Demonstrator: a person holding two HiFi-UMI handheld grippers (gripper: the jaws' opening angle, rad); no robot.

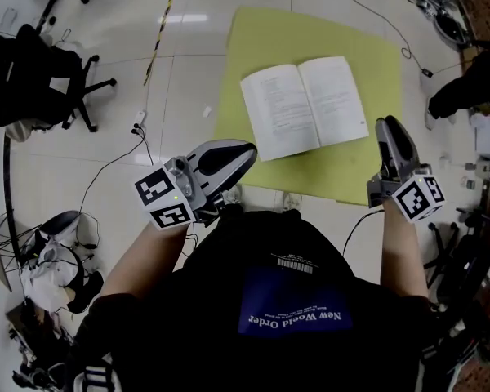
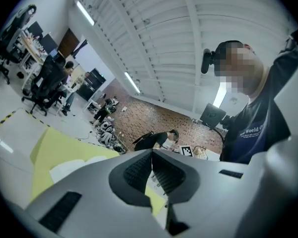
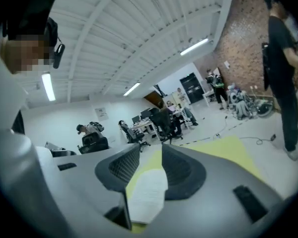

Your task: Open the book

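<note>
A white book (image 1: 304,104) lies open, pages up, on a yellow-green mat (image 1: 261,31) on the floor. My left gripper (image 1: 251,148) hovers just short of the mat's near left edge, with the jaws shut and empty. The right gripper (image 1: 385,123) hangs over the mat's near right corner, beside the book's right page. From the left gripper view its gripper (image 2: 151,153) has its tips touching, with the book (image 2: 72,167) low at the left. The right gripper view shows that gripper (image 3: 150,147) a little open, and the book (image 3: 146,192) shows through the gap.
A black office chair (image 1: 41,72) stands at the far left, and cables (image 1: 106,170) trail over the white floor. Dark gear (image 1: 474,80) crowds the right edge. A person (image 3: 283,48) stands beyond the mat (image 3: 223,150); others sit at desks (image 3: 159,120) further off.
</note>
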